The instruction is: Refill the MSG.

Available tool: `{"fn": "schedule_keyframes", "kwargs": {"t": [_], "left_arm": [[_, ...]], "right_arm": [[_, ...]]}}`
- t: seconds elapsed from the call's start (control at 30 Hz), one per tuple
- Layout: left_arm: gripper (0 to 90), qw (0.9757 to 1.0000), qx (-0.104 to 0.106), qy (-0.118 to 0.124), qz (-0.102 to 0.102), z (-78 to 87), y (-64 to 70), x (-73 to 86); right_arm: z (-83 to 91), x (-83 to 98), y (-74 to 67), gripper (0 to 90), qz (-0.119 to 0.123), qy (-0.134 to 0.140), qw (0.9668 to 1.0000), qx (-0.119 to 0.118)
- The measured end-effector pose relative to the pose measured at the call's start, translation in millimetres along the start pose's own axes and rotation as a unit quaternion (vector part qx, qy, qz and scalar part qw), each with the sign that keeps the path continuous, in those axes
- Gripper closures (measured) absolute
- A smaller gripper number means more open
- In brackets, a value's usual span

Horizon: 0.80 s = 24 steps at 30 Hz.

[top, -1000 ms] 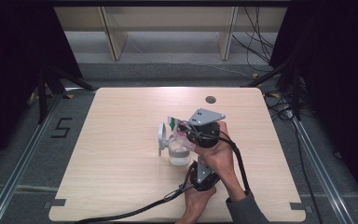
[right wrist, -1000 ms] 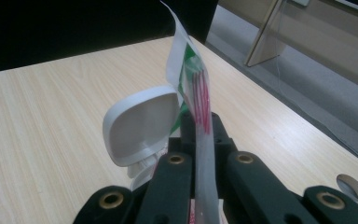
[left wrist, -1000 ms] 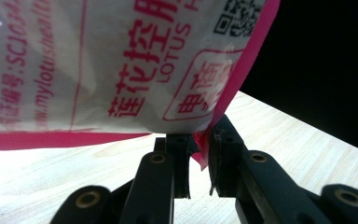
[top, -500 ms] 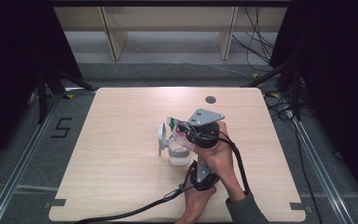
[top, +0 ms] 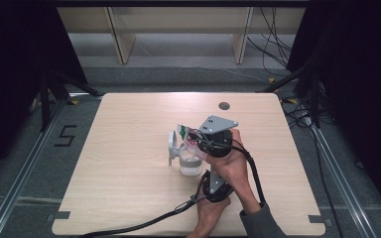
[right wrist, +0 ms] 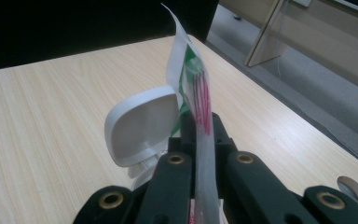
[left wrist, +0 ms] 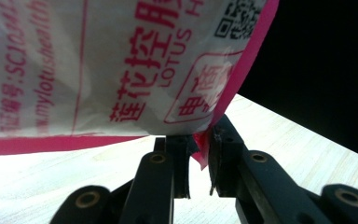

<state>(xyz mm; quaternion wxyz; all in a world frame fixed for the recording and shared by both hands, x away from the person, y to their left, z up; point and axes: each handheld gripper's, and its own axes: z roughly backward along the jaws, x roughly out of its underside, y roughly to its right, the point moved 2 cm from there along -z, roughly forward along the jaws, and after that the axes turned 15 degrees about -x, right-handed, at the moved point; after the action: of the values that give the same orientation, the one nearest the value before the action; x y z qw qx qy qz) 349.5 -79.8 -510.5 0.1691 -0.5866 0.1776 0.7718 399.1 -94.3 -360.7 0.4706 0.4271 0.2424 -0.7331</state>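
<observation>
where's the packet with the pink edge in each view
high view: packet at table centre, above the open-lidded container.
left gripper view: fills the upper left, corner between the jaws.
right gripper view: edge-on, centre, clamped in the jaws.
Shared landmark: light wood table.

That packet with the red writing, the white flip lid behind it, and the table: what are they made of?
The packet looks like thin glossy plastic film: light passes through and it creases. The flip lid seems moulded plastic, smooth and matte white. The table shows pale wood grain, though it may be laminate.
</observation>
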Motion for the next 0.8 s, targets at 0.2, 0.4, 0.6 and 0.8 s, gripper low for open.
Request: {"fn": "schedule_keyframes", "kwargs": {"t": [0.2,0.4,0.6,0.8], "left_arm": [[79.3,1.0,-0.001,0.001,-0.002,1.3,0.1,-1.3],[79.3,1.0,0.001,0.003,0.004,0.7,0.6,-1.5],[79.2,1.0,0.002,0.002,0.005,0.6,0.6,-1.2],[79.2,1.0,0.003,0.003,0.005,0.4,0.8,-1.3]], "right_arm": [[1.2,-1.4,-2.4,90.0,0.001,0.0,1.0,-0.003],[-1.3,-0.7,-0.7,90.0,0.012,-0.003,0.9999,-0.007],[-0.4,-0.7,-0.4,90.0,0.006,-0.001,1.0,-0.005],[0.5,-0.7,-0.1,89.9,0.005,0.001,1.0,-0.004]]}}
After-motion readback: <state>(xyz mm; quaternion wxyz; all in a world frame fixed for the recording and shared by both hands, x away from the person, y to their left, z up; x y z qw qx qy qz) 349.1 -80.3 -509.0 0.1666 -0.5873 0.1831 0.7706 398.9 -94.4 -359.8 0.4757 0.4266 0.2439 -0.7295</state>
